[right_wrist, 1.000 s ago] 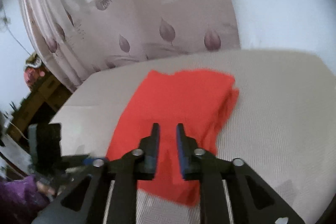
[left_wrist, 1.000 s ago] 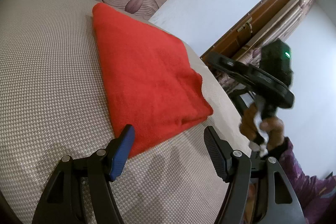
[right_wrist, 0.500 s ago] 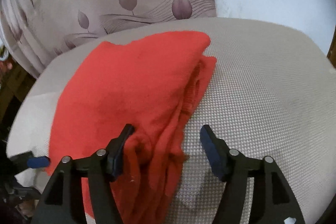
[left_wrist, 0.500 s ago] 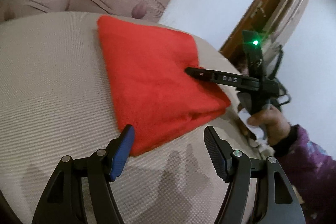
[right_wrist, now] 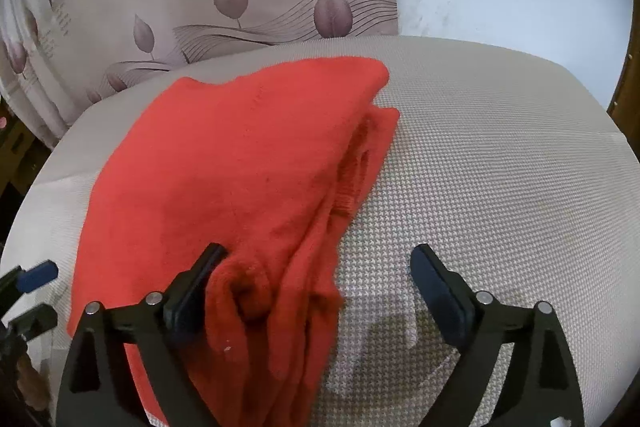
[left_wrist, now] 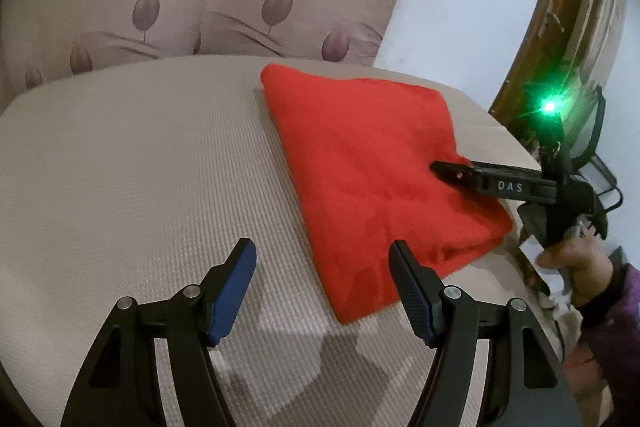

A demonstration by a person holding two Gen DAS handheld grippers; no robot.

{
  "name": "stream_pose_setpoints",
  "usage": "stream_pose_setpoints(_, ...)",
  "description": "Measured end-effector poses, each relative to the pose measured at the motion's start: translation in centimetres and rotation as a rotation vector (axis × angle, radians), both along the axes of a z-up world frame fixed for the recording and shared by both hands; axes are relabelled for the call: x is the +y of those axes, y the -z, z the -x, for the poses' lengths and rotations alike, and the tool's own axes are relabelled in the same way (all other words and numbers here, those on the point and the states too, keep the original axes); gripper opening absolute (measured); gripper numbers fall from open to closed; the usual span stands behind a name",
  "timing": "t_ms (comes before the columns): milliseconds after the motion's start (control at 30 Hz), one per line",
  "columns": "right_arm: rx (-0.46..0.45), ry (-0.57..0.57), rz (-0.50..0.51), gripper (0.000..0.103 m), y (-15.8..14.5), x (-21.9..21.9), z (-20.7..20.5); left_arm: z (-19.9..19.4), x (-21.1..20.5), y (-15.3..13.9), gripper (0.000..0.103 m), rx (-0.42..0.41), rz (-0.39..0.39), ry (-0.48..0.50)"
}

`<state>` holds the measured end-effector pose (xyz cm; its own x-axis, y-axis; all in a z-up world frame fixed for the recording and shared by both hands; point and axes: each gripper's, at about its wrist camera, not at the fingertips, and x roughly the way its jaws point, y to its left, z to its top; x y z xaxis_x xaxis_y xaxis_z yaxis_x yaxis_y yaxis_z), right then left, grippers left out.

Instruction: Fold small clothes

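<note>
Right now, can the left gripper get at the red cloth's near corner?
Probably yes. The left gripper is open, the red cloth has its near corner just ahead on the cushion, nothing between. The right gripper works the far side.

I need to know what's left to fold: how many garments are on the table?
1. A red garment, already folded, lies on the table near its far right corner in the left wrist view. Nothing else shows on the fabric; the table's near part is out of view.
</note>
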<state>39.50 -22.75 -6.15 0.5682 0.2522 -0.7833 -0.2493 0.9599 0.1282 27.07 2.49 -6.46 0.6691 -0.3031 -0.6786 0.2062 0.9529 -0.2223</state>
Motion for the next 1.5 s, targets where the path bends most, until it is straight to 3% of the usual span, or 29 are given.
stream_pose_setpoints(467, 0.006, -0.011, -0.014, 0.099, 0.2, 0.0, -0.1, -2.0, -2.2, -0.7, 0.080, -0.077, -0.157, -0.015)
stream_pose_setpoints(833, 0.008, -0.016, -0.017, 0.102, 0.2, 0.1, -0.1, -4.2, -3.4, -0.4, 0.089, -0.094, -0.188, -0.021)
stream_pose_setpoints(900, 0.016, -0.019, -0.030, 0.102, 0.2, 0.0, -0.2, -4.8, -3.2, -0.3, 0.090, -0.076, -0.148, -0.022)
stream_pose_setpoints(1067, 0.061, -0.036, -0.132, 0.102, -0.2, -1.5, -0.3, -7.4, -0.6, 0.4, 0.090, 0.001, 0.070, 0.053)
stream_pose_setpoints(1300, 0.137, -0.046, -0.297, 0.102, -0.3, -4.8, -1.1, -11.6, 0.9, 2.4, 0.090, 0.142, 0.295, 0.243)
stream_pose_setpoints(1367, 0.158, -0.068, -0.317, 0.102, -0.3, -4.9, -1.5, -12.6, 1.2, 2.8, 0.090, 0.160, 0.384, 0.287)
stream_pose_setpoints(1500, 0.188, -0.147, -0.325, 0.103, -0.2, -4.3, -2.5, -14.3, 0.9, 3.9, 0.090, 0.218, 0.483, 0.346)
